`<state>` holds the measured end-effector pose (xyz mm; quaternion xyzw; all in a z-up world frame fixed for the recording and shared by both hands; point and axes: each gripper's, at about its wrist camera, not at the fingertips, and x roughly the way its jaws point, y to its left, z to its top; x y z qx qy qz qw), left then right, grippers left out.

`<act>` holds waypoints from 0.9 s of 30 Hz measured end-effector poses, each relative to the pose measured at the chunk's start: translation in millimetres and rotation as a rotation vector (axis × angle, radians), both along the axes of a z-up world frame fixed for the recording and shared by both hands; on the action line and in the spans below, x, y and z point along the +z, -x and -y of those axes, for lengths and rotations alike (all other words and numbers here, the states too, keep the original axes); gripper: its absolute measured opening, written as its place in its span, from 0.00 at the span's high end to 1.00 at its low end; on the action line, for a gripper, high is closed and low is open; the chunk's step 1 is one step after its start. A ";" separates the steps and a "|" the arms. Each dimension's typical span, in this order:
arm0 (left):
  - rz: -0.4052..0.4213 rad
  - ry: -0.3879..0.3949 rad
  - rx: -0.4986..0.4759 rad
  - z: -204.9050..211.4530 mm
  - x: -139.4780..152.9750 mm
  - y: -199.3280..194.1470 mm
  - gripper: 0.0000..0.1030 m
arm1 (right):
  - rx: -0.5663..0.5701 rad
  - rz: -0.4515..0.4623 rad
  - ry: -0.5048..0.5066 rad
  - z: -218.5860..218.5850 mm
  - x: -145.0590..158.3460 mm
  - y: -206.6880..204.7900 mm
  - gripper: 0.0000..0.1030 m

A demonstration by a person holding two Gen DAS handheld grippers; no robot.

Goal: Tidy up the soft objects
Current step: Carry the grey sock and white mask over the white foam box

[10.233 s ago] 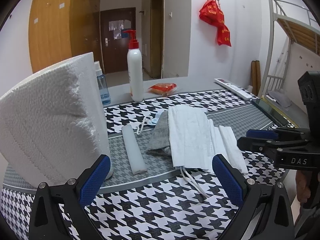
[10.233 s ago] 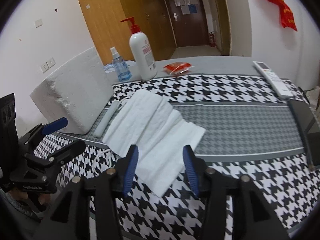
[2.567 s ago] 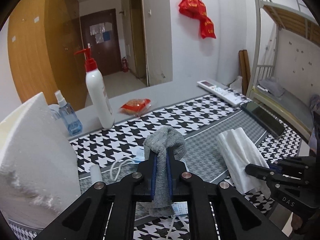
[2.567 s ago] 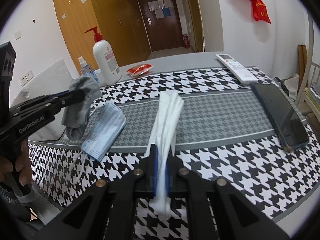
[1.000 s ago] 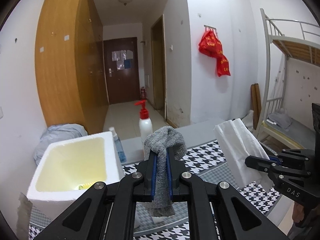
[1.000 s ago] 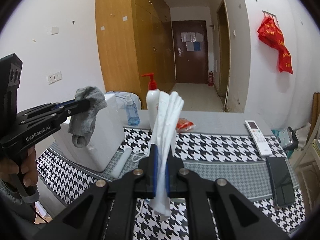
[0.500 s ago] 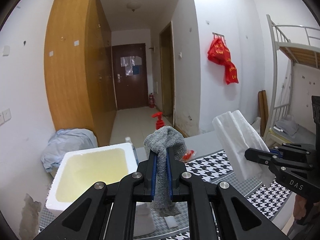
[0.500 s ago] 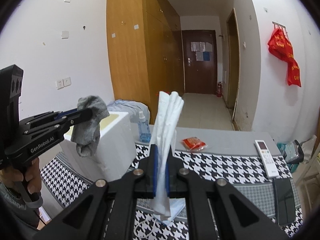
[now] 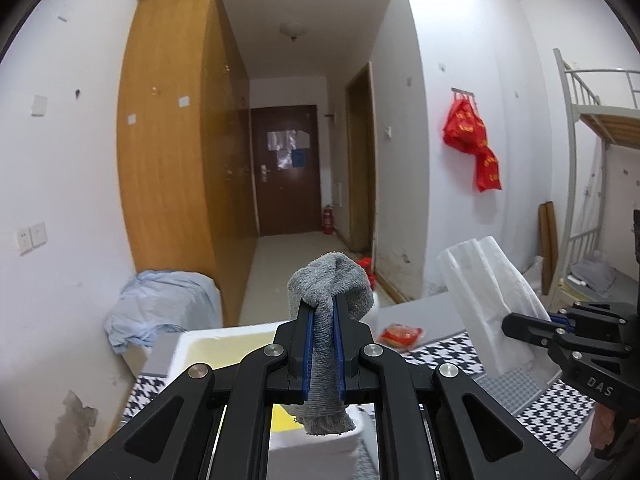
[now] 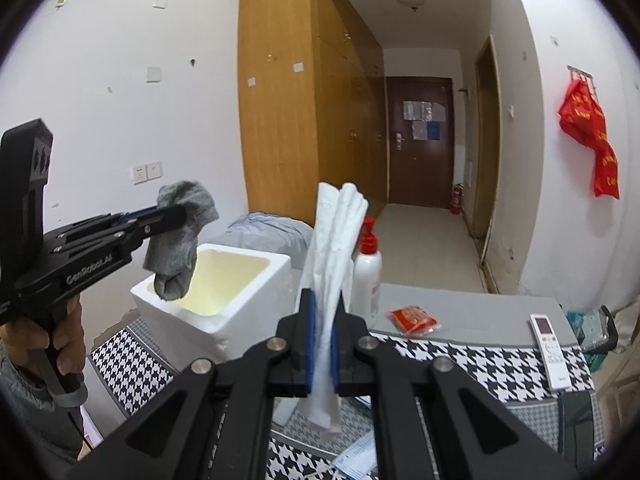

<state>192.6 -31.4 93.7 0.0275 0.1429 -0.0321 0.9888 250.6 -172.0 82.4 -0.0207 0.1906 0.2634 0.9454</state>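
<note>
The left tool is clamped tight on a grey sock, whose long axis runs up and down: a rounded bunch bulges above the blue pads and the tail dangles beneath. The right tool is likewise pinched shut on a folded white towel, which stands nearly upright, its free end fanning upward and a short end hanging below. Both items are held in the air, the sock at the near rim of the open white foam box and the towel to its right. On this evidence the task looks about halfway: two soft things are gathered but neither is in the box, and a blue face mask lies on the houndstooth worktop.
</note>
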 end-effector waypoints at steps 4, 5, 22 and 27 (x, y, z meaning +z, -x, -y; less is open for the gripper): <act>-0.016 0.014 0.038 -12.5 -2.2 -3.3 0.91 | 0.035 0.005 0.004 -11.9 2.1 -0.8 0.91; -0.020 0.018 0.049 -16.8 -3.5 -3.7 0.91 | 0.043 0.006 0.004 -15.5 2.4 -1.3 0.91; -0.079 0.040 0.155 -54.8 -17.7 -27.4 0.91 | 0.145 -0.003 0.040 -61.6 2.9 -10.6 0.91; -0.138 0.055 0.141 -57.7 -29.4 -41.6 0.91 | 0.139 -0.015 0.047 -64.2 -0.2 -14.1 0.91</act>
